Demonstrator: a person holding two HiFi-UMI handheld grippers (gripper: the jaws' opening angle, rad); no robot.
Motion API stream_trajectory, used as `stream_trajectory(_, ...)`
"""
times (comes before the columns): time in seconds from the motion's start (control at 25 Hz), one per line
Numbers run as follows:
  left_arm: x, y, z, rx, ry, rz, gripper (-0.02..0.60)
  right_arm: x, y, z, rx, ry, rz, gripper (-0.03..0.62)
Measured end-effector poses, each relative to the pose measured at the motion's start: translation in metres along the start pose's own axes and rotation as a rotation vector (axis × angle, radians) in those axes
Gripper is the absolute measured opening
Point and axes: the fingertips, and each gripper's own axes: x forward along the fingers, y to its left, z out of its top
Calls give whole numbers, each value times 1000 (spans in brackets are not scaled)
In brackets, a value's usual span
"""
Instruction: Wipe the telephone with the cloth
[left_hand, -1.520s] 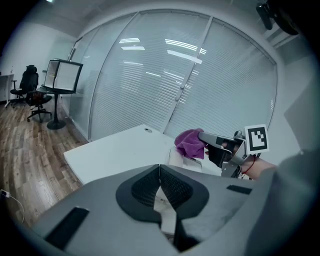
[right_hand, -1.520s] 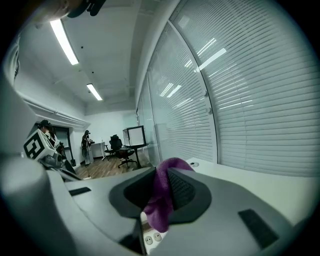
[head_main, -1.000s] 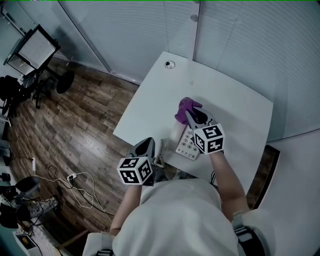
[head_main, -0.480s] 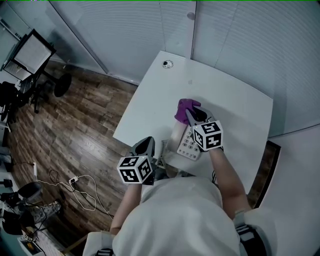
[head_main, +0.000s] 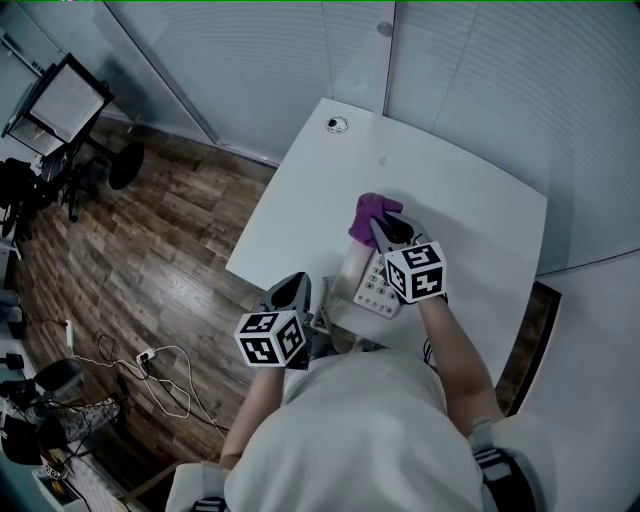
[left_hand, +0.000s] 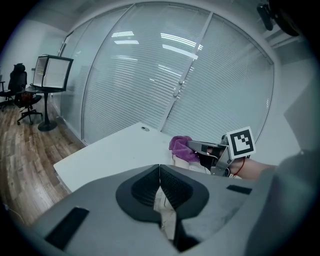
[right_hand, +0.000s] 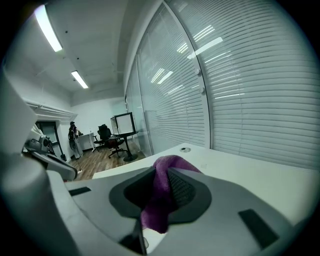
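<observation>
A light telephone (head_main: 376, 290) lies on the white table (head_main: 470, 215) just in front of me, and its keypad shows beside my right hand. My right gripper (head_main: 380, 230) is shut on a purple cloth (head_main: 371, 213) at the telephone's far end. In the right gripper view the cloth (right_hand: 159, 200) hangs out from between the shut jaws. My left gripper (head_main: 296, 285) is shut and hovers at the table's near left edge, apart from the telephone. From the left gripper view I see the cloth (left_hand: 180, 146) and the right gripper (left_hand: 206, 149) ahead and to the right.
A round cable grommet (head_main: 336, 124) sits at the table's far corner. Glass walls with blinds (head_main: 470, 70) stand behind the table. Left of it lie wooden floor, loose cables (head_main: 150, 365) and a screen on a stand (head_main: 60, 100). A beige piece (left_hand: 167, 210) shows under the left jaws.
The right gripper and its cloth have shifted only slightly over the telephone's far end. The left gripper has kept still.
</observation>
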Motion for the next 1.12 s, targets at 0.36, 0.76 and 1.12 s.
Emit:
stream_trajectory(0.36,-4,-1,-2,-10,-7,-5,21,-6,16,-3,-34,13,29,81)
stream_trajectory(0.76,-1,-6,-5,-19,-15,-13,21,-11,34,-13,-59,31,63,81)
stream_trajectory(1.12,-2,-9,-5,-24,-22,-16,21,-20,50,-22,-64,40,92,81)
